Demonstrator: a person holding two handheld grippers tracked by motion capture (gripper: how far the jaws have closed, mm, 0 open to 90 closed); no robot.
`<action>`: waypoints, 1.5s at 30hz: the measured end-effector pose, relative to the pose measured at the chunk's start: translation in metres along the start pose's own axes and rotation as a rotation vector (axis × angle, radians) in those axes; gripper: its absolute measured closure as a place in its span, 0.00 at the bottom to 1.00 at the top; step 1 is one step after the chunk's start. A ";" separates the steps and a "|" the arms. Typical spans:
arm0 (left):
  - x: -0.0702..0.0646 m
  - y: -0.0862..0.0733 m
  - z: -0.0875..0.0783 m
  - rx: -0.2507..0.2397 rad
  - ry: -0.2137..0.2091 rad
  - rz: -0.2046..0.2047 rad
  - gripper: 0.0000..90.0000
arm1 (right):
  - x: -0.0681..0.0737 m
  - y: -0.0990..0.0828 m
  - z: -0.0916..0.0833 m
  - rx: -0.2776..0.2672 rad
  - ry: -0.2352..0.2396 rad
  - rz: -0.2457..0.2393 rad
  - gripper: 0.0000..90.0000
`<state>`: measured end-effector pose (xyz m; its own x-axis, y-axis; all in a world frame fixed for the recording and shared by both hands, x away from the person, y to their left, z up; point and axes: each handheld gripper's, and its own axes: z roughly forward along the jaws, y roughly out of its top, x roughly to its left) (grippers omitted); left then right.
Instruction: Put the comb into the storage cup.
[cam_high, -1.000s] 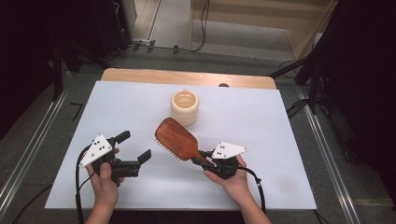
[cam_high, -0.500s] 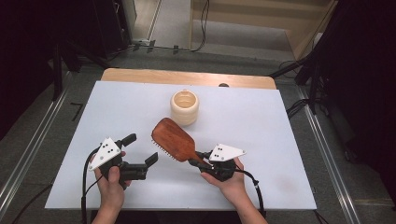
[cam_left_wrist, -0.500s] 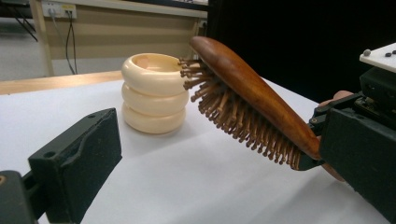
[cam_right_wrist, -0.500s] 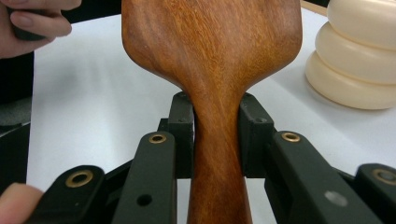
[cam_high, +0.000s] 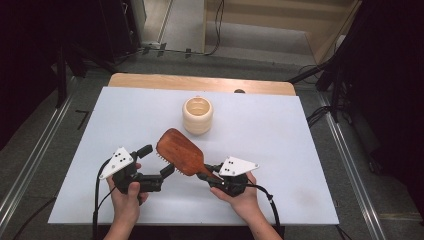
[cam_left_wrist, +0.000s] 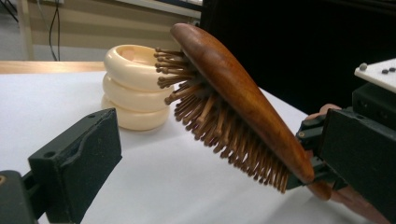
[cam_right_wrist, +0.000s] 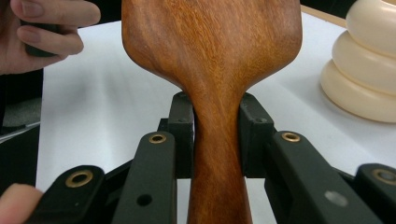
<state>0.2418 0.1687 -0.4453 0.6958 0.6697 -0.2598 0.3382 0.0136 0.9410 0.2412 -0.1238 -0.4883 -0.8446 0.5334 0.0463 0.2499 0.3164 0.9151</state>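
Your right hand-held gripper (cam_high: 212, 175) is clamped on the neck of the oval brown wooden hairbrush (cam_high: 180, 151), holding it tilted above the white worktop (cam_high: 280, 150) just in front of the cream ribbed ceramic cup (cam_high: 198, 115), bristles down. Your left hand-held gripper (cam_high: 157, 167), jaws apart, sits at the brush head's near-left edge, so this looks like a handover, though whether a jaw already touches the bristles is hard to tell. Next, close the left jaws squarely on the head before the right lets go, keeping the brush away from the cup behind it.

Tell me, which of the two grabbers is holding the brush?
The right gripper. Its jaws squeeze the wooden hairbrush by its handle. The left gripper is open, its jaws on either side of the brush head without squeezing.
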 end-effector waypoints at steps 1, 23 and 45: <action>-0.001 0.000 0.002 0.002 0.006 -0.002 0.00 | 0.001 0.000 0.000 -0.002 0.002 0.001 0.77; -0.014 -0.009 0.021 0.051 0.068 -0.089 0.16 | 0.023 0.003 0.014 -0.012 0.031 -0.038 0.77; -0.013 -0.005 0.013 0.034 -0.101 -0.155 0.57 | 0.026 -0.001 0.022 0.005 0.041 -0.033 0.77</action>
<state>0.2396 0.1506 -0.4493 0.6933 0.5832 -0.4234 0.4666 0.0845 0.8804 0.2298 -0.0930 -0.4970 -0.8712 0.4898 0.0328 0.2239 0.3369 0.9145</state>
